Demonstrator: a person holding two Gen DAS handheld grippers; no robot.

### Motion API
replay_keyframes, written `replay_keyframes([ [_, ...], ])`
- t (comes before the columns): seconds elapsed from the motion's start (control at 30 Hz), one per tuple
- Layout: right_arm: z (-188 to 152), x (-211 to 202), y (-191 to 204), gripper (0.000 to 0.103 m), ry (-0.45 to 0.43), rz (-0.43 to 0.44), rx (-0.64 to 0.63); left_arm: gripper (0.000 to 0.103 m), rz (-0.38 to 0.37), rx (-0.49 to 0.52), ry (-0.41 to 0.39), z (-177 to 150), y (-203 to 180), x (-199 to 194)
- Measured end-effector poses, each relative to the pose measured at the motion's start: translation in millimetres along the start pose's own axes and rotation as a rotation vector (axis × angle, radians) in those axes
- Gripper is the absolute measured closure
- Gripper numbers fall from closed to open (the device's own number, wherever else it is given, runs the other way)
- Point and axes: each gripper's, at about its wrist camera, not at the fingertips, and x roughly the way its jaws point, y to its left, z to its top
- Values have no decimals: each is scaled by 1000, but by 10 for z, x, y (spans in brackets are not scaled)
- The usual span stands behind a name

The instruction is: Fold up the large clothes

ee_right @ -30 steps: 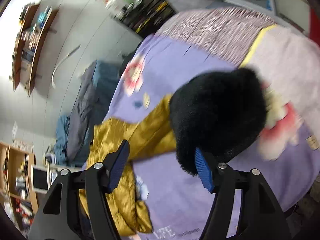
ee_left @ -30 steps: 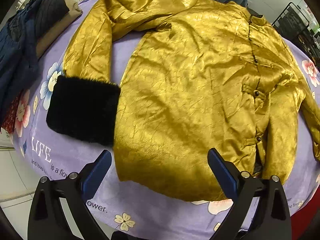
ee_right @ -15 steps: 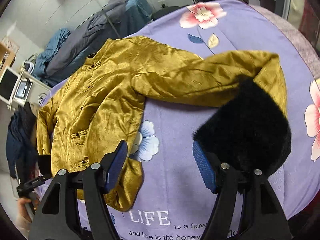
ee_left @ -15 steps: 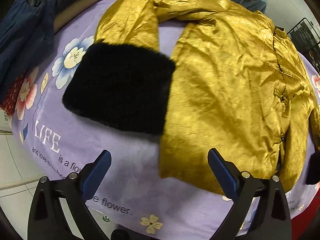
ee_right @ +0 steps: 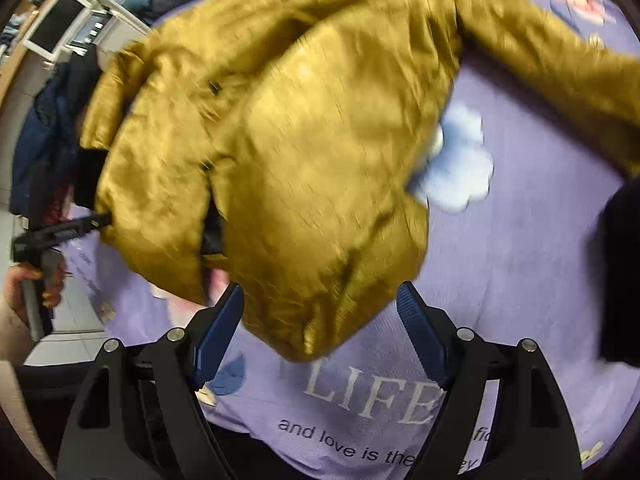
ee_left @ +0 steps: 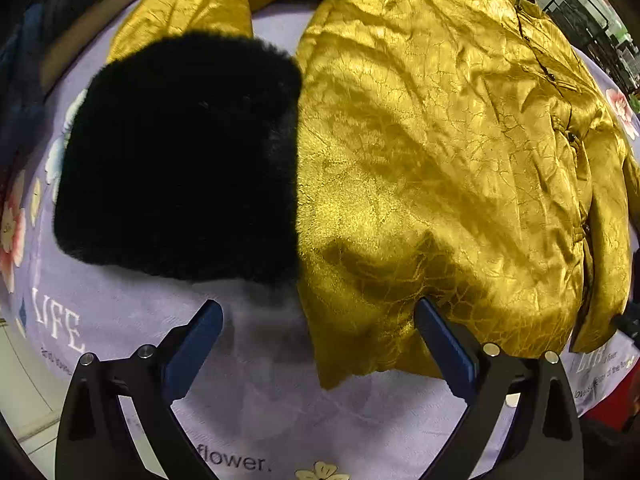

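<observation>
A gold satin jacket (ee_left: pixel 440 152) with black fur cuffs lies spread, front up, on a lilac flowered sheet (ee_left: pixel 260 380). One fur cuff (ee_left: pixel 180 152) lies beside the jacket's left side. My left gripper (ee_left: pixel 316 344) is open and empty, low over the sheet by the jacket's bottom left corner. In the right wrist view the jacket (ee_right: pixel 300 140) is blurred; my right gripper (ee_right: pixel 320 324) is open, its jaws on either side of the jacket's bottom hem corner. The other fur cuff (ee_right: pixel 620 272) shows at the right edge. The left gripper also shows there (ee_right: pixel 60 236), held in a hand.
Dark folded clothes (ee_left: pixel 24 60) lie at the bed's far left. A metal rack (ee_left: pixel 592 28) stands behind the bed. White shelves and screens (ee_right: pixel 68 28) stand beyond the bed. Floor tiles (ee_left: pixel 20 392) show past the bed's near edge.
My left gripper has moved closer to the fur cuff and the jacket's bottom corner. My right gripper has swung left from the other cuff to the jacket's hem.
</observation>
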Motion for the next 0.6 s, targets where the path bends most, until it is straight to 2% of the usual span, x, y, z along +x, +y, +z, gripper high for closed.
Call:
replay_keyframes([
  [0.1, -2, 90, 91, 25, -5, -29, -45, 13, -27, -21, 13, 65, -1, 72],
  [0.13, 14, 86, 170, 25, -15, -46, -84, 21, -38, -20, 17, 80, 3, 84],
  [0.2, 56, 81, 319, 33, -16, -70, -157, 33, -57, -6, 30, 110, -47, 93],
  [0.27, 105, 104, 443, 64, 17, -82, -207, 54, -73, 21, 27, 145, -119, 50],
  [0.33, 143, 85, 468, 83, 28, -61, -204, 65, -71, 39, 2, 169, -194, -33],
  [0.37, 150, 44, 463, 86, 28, -38, -196, 74, -69, 49, -19, 177, -215, -91],
  [0.43, 164, -94, 412, 92, 22, 38, -159, 85, -71, 60, -55, 189, -226, -235],
  [0.5, 173, -314, 302, 94, 3, 171, -81, 89, -99, 60, -91, 195, -187, -429],
  [0.6, 138, -788, -35, 95, -45, 449, 80, 91, -128, 87, -135, 131, -70, -760],
])
